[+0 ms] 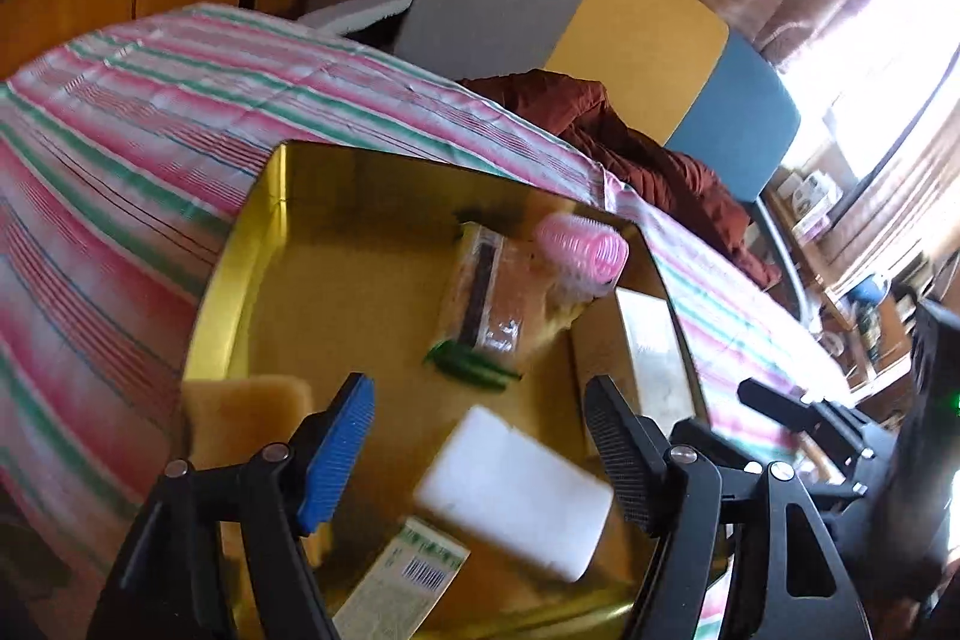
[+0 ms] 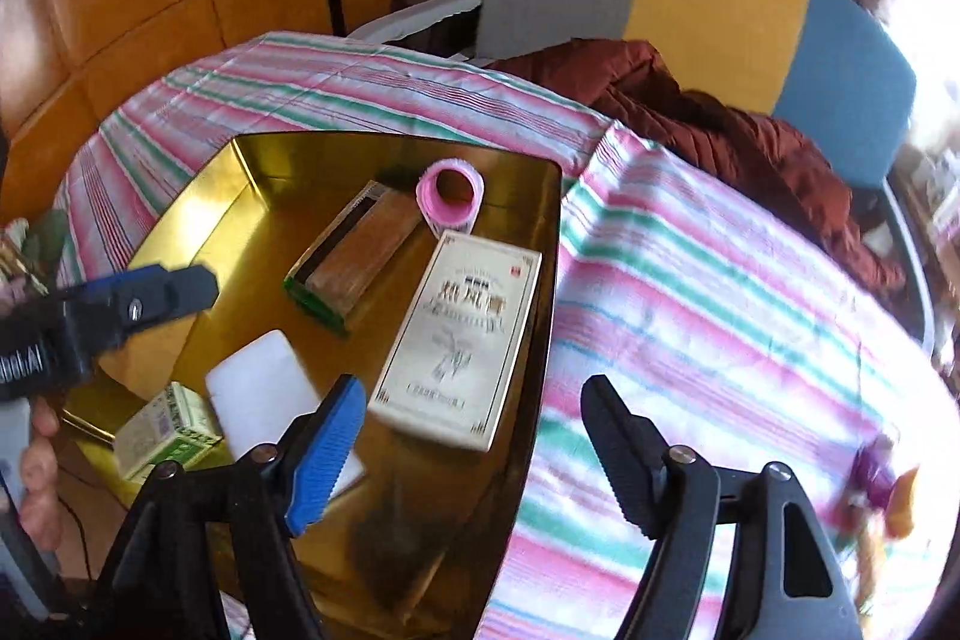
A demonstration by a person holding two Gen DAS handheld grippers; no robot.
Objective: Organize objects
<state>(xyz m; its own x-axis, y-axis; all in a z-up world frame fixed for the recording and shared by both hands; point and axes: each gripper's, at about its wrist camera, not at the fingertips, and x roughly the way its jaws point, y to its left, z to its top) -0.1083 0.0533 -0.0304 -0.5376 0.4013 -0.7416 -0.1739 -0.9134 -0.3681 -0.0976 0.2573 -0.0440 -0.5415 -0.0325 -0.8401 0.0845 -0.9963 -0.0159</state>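
Striped cloth (image 2: 690,280) over a table, chairs in grey, yellow and blue behind, a brown jacket (image 2: 720,124) dumped at 1 o'clock. At centre, a gold tray (image 2: 252,196) already well stocked: pink roller (image 2: 450,196) at the tray's 12 o'clock, toothpick box (image 2: 354,250) just beside it toward 9 o'clock, cream carton (image 2: 459,340) along the 3 o'clock wall, white block (image 2: 264,394) at 6 o'clock, green-printed box (image 2: 168,430) at 7 o'clock. Left gripper (image 1: 480,460) hovering over the white block, jaws apart, pads clear of it, nothing held; from the right wrist view, seen reaching in at 9 o'clock with a hand (image 2: 42,484) below it. Right gripper (image 2: 474,454) likewise spread and empty, straddling the tray's 4 o'clock wall, one finger over tray, the other over cloth. No earlier picture to judge by, so no telling whether either has just let something go. Judging from the layout: most of the sorting looks done, five items sitting inside the tray, none stacked, none tipped over the rim. Still loose on the cloth at 4 o'clock of the right view, near the edge: something purple and orange (image 2: 882,490), too blurred to name, probably the next thing to fetch. A yellow spongy patch (image 1: 252,412) at the tray's 8 o'clock in the left view, unclear whether object or reflection. Likely remaining: collect the stray, perhaps square up the boxes.
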